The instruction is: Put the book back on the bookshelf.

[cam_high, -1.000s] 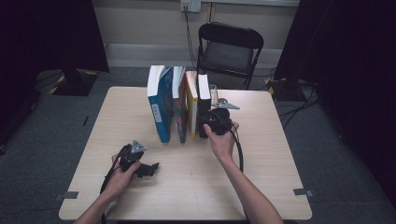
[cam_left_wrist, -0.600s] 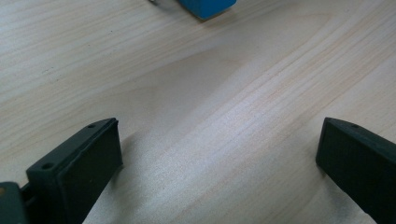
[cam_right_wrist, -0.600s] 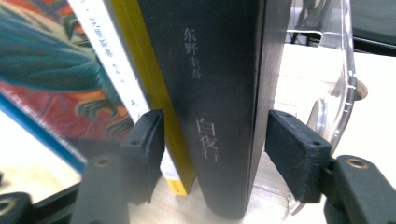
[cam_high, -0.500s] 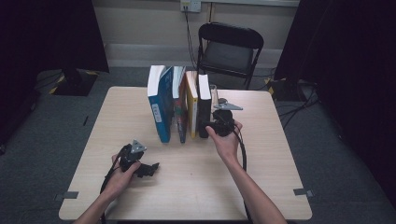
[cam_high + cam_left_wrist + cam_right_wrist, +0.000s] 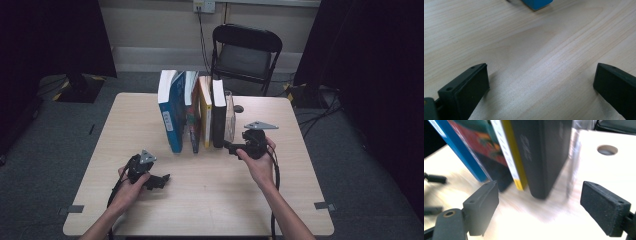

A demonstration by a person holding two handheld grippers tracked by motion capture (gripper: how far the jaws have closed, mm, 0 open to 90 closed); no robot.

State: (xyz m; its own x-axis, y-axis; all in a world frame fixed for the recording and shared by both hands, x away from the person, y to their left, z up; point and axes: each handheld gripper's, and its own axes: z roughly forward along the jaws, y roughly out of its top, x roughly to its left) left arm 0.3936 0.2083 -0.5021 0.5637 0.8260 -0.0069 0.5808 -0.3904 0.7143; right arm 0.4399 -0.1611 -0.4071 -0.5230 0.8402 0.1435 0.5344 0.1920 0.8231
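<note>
Several books stand in a row at the table's middle: a blue book (image 5: 169,112), a red-and-dark one (image 5: 192,120), a yellow one (image 5: 205,112) and a black book (image 5: 218,117) at the right end. A clear bookend (image 5: 230,117) leans against the black book. My right gripper (image 5: 231,148) is just right of and nearer than the black book (image 5: 546,155), apart from it. Its jaws have just been opening and stand open (image 5: 541,202) with nothing between them. My left gripper (image 5: 161,181) rests low at the front left, open (image 5: 541,82) over bare wood, below the blue book's corner (image 5: 537,3).
The wooden table (image 5: 300,165) has a round cable hole (image 5: 607,149) behind the books. A black folding chair (image 5: 245,55) stands beyond the far edge. Dark curtains flank both sides. Bare tabletop lies on each side of the book row and in front of it.
My right gripper has drawn back from the black book, to the right and toward the person, and its jaws have spread. The left hand has stayed put.
</note>
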